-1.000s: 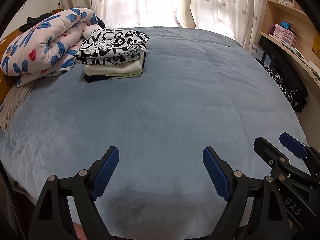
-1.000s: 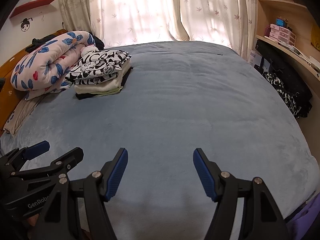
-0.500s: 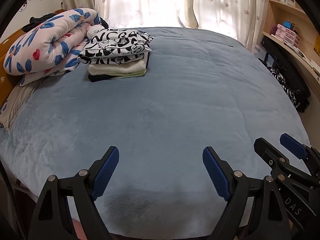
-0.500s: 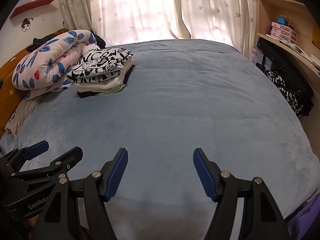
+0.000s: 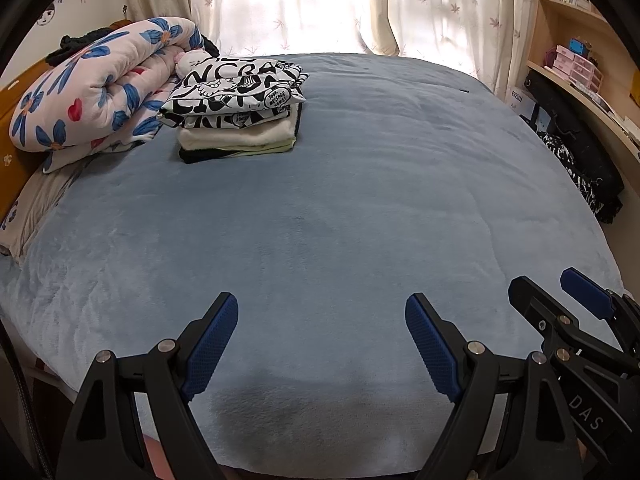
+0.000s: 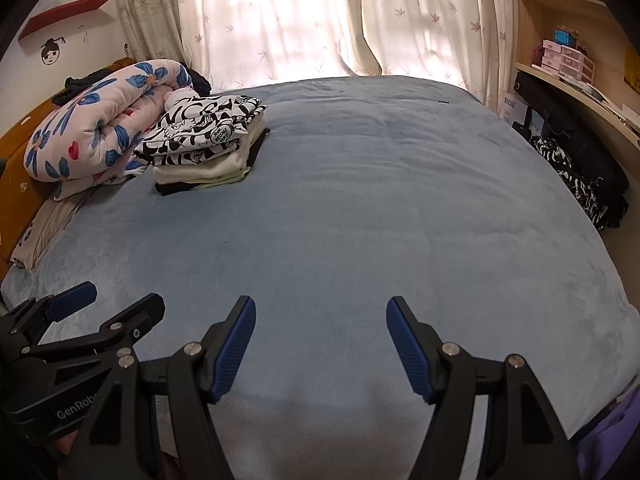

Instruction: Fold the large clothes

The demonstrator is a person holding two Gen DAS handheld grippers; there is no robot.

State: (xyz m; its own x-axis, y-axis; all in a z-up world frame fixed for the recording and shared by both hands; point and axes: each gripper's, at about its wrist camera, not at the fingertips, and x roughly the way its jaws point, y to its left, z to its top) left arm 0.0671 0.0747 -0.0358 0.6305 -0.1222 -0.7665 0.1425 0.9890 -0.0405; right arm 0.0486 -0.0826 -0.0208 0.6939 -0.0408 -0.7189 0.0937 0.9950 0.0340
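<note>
A stack of folded clothes (image 5: 236, 120) lies at the far left of the blue bed (image 5: 340, 208), with a black-and-white lettered garment (image 5: 240, 88) on top; the stack also shows in the right wrist view (image 6: 204, 148). My left gripper (image 5: 322, 320) is open and empty above the bed's near edge. My right gripper (image 6: 320, 320) is open and empty beside it, and shows at the right of the left wrist view (image 5: 560, 300). The left gripper shows at the lower left of the right wrist view (image 6: 104, 304).
A rolled floral quilt (image 5: 92, 88) lies left of the stack against a wooden headboard (image 6: 16, 160). Dark and patterned clothes (image 5: 580, 160) hang off a curved shelf (image 5: 592, 96) at the right. Curtains (image 6: 320, 20) cover the window behind the bed.
Both views have tilted up and drifted slightly, so the stack and quilt sit lower and more to the right in frame. Both grippers stay open and empty.
</note>
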